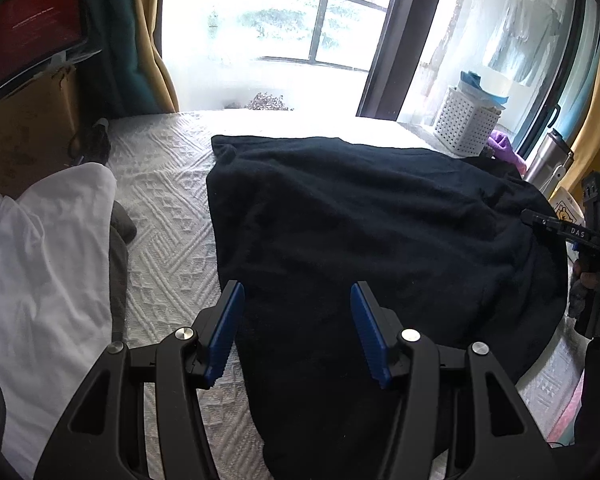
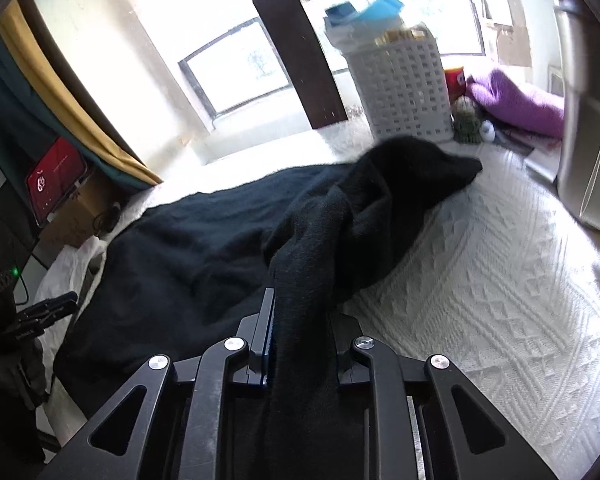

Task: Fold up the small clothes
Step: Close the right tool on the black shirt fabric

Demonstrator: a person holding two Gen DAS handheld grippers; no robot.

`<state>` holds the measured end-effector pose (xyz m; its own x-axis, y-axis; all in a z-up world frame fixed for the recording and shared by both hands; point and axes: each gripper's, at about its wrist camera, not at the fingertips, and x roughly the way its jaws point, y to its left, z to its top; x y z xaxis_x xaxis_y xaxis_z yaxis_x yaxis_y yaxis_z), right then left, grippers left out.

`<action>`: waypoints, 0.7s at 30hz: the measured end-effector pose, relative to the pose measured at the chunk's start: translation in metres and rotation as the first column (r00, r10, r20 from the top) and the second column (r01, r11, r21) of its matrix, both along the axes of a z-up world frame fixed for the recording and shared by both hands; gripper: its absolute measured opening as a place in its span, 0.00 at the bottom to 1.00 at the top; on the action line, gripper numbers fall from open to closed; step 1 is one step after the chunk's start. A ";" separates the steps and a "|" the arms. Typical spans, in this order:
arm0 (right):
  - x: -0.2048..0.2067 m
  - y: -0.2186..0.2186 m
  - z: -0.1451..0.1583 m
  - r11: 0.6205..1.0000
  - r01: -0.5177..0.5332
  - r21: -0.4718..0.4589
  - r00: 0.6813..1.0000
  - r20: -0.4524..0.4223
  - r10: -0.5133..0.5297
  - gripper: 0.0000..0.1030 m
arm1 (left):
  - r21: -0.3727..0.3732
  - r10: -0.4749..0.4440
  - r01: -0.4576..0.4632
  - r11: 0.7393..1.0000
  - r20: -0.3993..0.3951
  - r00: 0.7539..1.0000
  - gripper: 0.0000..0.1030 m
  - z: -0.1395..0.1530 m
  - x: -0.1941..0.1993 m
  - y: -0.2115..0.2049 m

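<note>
Black garment (image 1: pixel 372 216) spread across white bedspread (image 1: pixel 168 200), one end bunched near the basket (image 2: pixel 400 88). Right gripper (image 2: pixel 300 340) clamped on a gathered fold of garment, cloth draped back over the fingers. Left gripper (image 1: pixel 296 328) hovering above the near edge, jaws apart, blue pads (image 1: pixel 224 332) clear of the cloth. White cloth (image 1: pixel 40 264) heaped at left.

Garment (image 1: pixel 360 216) on bedspread (image 1: pixel 160 184), basket (image 1: pixel 466 124) behind

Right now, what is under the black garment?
The white textured bedspread lies under the black garment, showing around its edges. Anything else beneath it is covered and cannot be seen.
</note>
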<state>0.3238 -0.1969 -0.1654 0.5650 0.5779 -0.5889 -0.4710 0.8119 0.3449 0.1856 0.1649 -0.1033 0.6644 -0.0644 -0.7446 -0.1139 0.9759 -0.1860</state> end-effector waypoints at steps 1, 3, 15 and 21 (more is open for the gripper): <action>-0.002 0.002 0.004 1.000 -0.002 -0.002 1.000 0.007 0.002 0.20 | -0.002 -0.001 0.001 1.000 0.005 1.000 0.54 0.001 -0.001 0.001; -0.005 0.008 0.014 1.000 -0.005 -0.008 1.000 0.023 0.005 0.20 | -0.010 -0.001 0.001 1.000 0.016 1.000 0.54 0.002 -0.004 0.004; -0.023 0.064 0.067 0.995 -0.044 -0.084 0.990 0.130 0.054 0.18 | -0.072 0.004 0.003 0.997 0.090 0.996 0.54 0.014 -0.021 0.020; -0.032 0.111 0.084 0.989 -0.097 -0.111 0.981 0.157 0.114 0.18 | -0.095 -0.021 0.033 0.995 0.130 0.991 0.54 0.020 -0.029 0.023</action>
